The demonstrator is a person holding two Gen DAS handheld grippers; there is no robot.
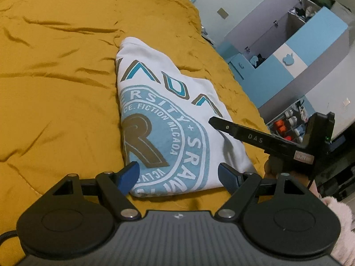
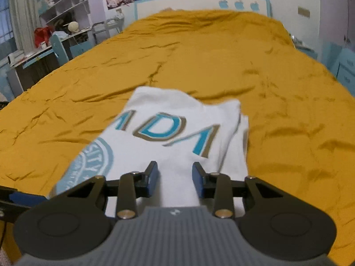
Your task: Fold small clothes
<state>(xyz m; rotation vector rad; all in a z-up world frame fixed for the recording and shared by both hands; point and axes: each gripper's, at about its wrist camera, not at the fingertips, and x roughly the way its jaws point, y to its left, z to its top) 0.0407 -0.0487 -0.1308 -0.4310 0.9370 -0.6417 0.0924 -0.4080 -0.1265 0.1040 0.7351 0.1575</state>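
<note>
A white T-shirt (image 1: pixel 168 115) with a light blue round emblem and blue-brown letters lies folded into a narrow strip on the mustard-yellow bedspread (image 1: pixel 55 84). My left gripper (image 1: pixel 178 173) is open and empty, its blue pads either side of the shirt's near edge. My right gripper (image 2: pixel 175 179) is open and empty just above the shirt (image 2: pixel 177 137), near its right side. The right gripper also shows in the left wrist view (image 1: pixel 248 133), reaching over the shirt's right edge. Part of the left gripper shows at the left edge of the right wrist view (image 2: pixel 20 198).
The bedspread (image 2: pixel 199 62) stretches wide around the shirt. The bed's right edge (image 1: pixel 244 93) drops off to a blue and white cabinet (image 1: pixel 299 51) and a rack of small items (image 1: pixel 288 126). A desk and shelves (image 2: pixel 48 37) stand left of the bed.
</note>
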